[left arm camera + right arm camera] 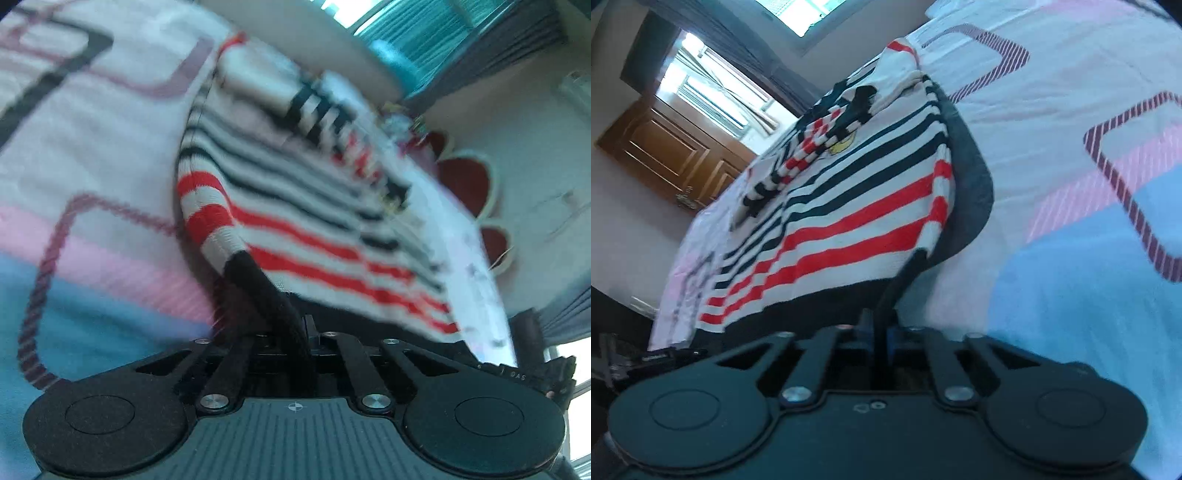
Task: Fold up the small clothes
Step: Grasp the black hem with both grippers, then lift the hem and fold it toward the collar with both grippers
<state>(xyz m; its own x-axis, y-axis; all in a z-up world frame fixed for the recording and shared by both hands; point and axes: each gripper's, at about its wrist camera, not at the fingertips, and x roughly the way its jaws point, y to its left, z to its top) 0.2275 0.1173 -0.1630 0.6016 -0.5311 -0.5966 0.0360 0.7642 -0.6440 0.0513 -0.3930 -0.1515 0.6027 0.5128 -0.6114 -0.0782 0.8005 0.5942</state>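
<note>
- Black housing of the left hand-held gripper (291,325) fills the foot of the left wrist view; its fingers are pressed together on the dark bottom hem of the striped sweater (295,206), a roll of black ribbing running straight into the pinch.
- Right hand-held gripper (882,325) likewise pinches the hem at the opposite corner; a taut black strip of fabric rises from between its fingers to the sweater (849,206).
- Sweater lies on the bed sheet (1071,184), white with pink and blue blocks; red, white and black stripes; a sleeve (827,136) is laid across the chest; the held hem edge is lifted clear of the sheet, the upper body resting flat.
- Judgement: the step in hand appears to be the bottom-to-top fold, only just begun.
- Risk: the left view is motion-blurred, suggesting a fast sweep; haste could drag the whole garment along the sheet.
- Risk: uneven travel of the two grips would skew the fold line.
- Risk: the crossed sleeve may slide out as the hem passes over it.
- Risk: thick ribbing could slip from a shallow pinch.
</note>
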